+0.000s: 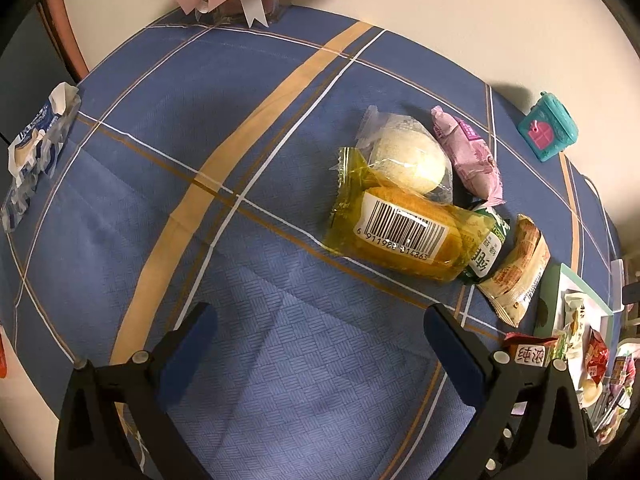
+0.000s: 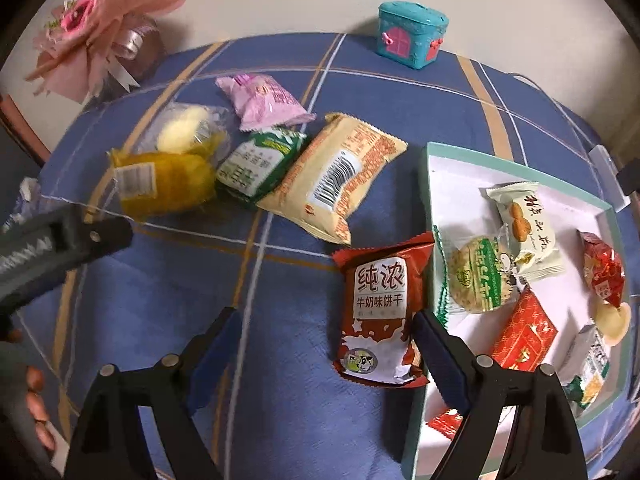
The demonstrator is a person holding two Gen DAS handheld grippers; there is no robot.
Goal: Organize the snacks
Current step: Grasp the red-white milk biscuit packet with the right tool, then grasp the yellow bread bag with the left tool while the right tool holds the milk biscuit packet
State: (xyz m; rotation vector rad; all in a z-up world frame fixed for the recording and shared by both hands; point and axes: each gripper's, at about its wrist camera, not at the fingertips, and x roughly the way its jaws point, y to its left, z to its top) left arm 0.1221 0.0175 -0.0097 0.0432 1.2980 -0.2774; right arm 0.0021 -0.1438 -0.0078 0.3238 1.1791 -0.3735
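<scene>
Loose snacks lie on the blue cloth: a yellow packet with a barcode (image 1: 400,232) (image 2: 164,184), a clear-wrapped pale bun (image 1: 408,156) (image 2: 184,128), a pink packet (image 1: 472,152) (image 2: 264,100), a green packet (image 2: 256,164), a cream packet (image 2: 336,180) and a brown biscuit packet (image 2: 380,312). A white tray with a green rim (image 2: 436,160) holds several snacks. My left gripper (image 1: 320,332) is open and empty, short of the yellow packet. My right gripper (image 2: 324,340) is open and empty, its right finger beside the brown packet.
A teal toy house (image 2: 412,36) (image 1: 548,128) stands at the table's far edge. A pink bouquet (image 2: 92,32) sits at the far left corner. A blue-white wrapper (image 1: 36,152) lies at the left edge. The left gripper's body (image 2: 60,244) shows in the right wrist view.
</scene>
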